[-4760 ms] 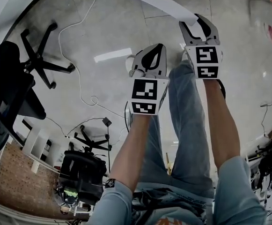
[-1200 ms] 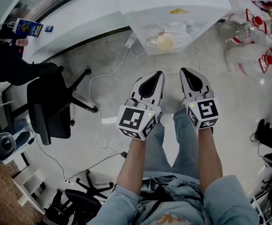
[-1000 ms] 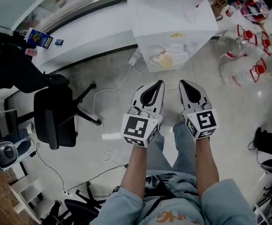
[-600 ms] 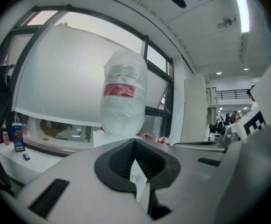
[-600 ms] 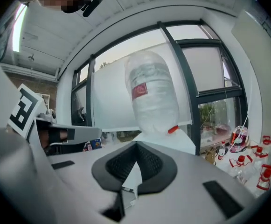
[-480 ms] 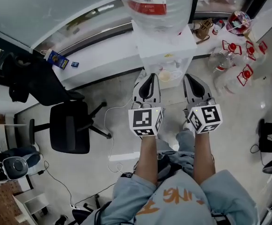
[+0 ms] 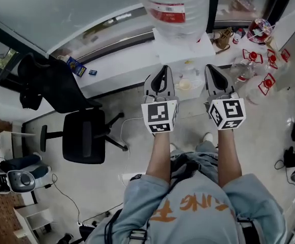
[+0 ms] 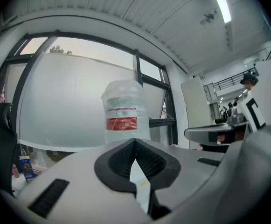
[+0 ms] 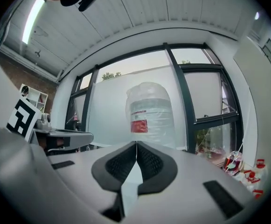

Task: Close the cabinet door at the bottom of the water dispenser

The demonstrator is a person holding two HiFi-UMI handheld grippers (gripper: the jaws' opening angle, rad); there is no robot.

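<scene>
Left gripper view, left tool (image 8: pixel 135 141): jaws shut tip to tip, nothing held btwn them.
Right gripper view, right tool (image 9: pixel 136 143): jaws likewise pressed together, empty.
Head view, both tools: left (image 7: pixel 160 75) and right (image 7: pixel 216 75) held level, side by side, aimed at the water dispenser (image 7: pixel 185 42).
Step in hand: judged as idle or check posn; no contact w/ anything is seen.
How done well: if the door is not latched, tools should be lowered to the base. A closed tool should be laid flat on the door's free edge and pushed slow and square until seated. Jaws are best kept shut so no tip is caught.
Cup (image 7: pixel 184 85): seen on the drip shelf, just beyond the tips, btwn the two tools.
Water bottle (image 7: pixel 172 9): upright on top of the dispenser, straight ahead in both gripper views.
Cabinet door: at dispenser's bottom, well below the tools. It is hidden in every view, so open or shut cannot be told.
</scene>
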